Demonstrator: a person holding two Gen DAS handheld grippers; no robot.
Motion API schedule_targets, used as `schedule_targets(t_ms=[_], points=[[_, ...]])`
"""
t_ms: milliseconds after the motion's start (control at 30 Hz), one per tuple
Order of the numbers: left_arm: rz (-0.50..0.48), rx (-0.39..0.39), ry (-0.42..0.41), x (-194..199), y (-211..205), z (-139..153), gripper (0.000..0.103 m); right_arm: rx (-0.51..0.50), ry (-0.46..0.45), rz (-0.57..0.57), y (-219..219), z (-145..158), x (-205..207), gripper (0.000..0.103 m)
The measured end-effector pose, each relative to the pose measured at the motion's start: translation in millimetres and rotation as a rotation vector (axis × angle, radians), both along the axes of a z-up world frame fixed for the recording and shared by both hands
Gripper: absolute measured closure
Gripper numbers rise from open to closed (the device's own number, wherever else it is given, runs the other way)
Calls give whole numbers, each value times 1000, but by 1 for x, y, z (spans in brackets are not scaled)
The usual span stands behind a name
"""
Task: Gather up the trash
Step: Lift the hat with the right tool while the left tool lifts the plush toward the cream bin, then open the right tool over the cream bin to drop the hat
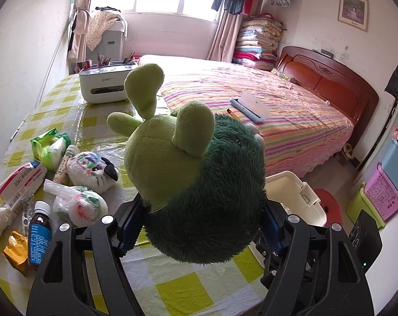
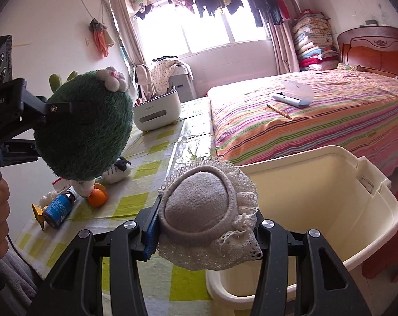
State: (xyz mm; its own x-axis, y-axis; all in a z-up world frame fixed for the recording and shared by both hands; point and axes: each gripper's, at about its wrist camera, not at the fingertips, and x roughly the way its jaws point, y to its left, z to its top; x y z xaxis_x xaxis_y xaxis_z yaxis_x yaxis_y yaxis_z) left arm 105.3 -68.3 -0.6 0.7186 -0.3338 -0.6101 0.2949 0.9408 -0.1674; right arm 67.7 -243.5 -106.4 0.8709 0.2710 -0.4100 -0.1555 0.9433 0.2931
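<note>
The left gripper (image 1: 199, 226) has its jaws clamped on a green plush toy (image 1: 196, 184), gripping the dark shaggy body from both sides. The toy's long axis runs away from the camera, its pale green limbs pointing up and toward the window, and it hangs above the worktop (image 1: 172, 284) covered in a yellow-checked cloth. From the right wrist view the same toy (image 2: 85, 129) shows a small pink-and-white flower on its top.

The right gripper (image 2: 207, 239) has its jaws clamped on a grey knitted hat (image 2: 201, 208) with a white lace brim; the crown faces up and away from the camera, and the hat sits over the near edge of a cream plastic bin (image 2: 383, 210), which stands beside the worktop and looks empty inside.

On the worktop's left part lie a brown medicine bottle (image 1: 39, 234), a knotted plastic bag (image 1: 80, 205), a white cat plush (image 1: 93, 168), a medicine box (image 1: 19, 184) and a green tissue pack (image 1: 50, 147). A white organiser box (image 1: 104, 85) holds pencils at the far end.
</note>
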Motion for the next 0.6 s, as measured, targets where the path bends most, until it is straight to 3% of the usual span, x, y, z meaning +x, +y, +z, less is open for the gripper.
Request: schedule_targets(t_ms=[500, 600], points=[[-104, 29, 5, 1, -59, -14, 29, 73, 100, -289, -75, -15, 10, 54], [-110, 36, 12, 1, -65, -18, 29, 91, 116, -315, -81, -18, 13, 43]])
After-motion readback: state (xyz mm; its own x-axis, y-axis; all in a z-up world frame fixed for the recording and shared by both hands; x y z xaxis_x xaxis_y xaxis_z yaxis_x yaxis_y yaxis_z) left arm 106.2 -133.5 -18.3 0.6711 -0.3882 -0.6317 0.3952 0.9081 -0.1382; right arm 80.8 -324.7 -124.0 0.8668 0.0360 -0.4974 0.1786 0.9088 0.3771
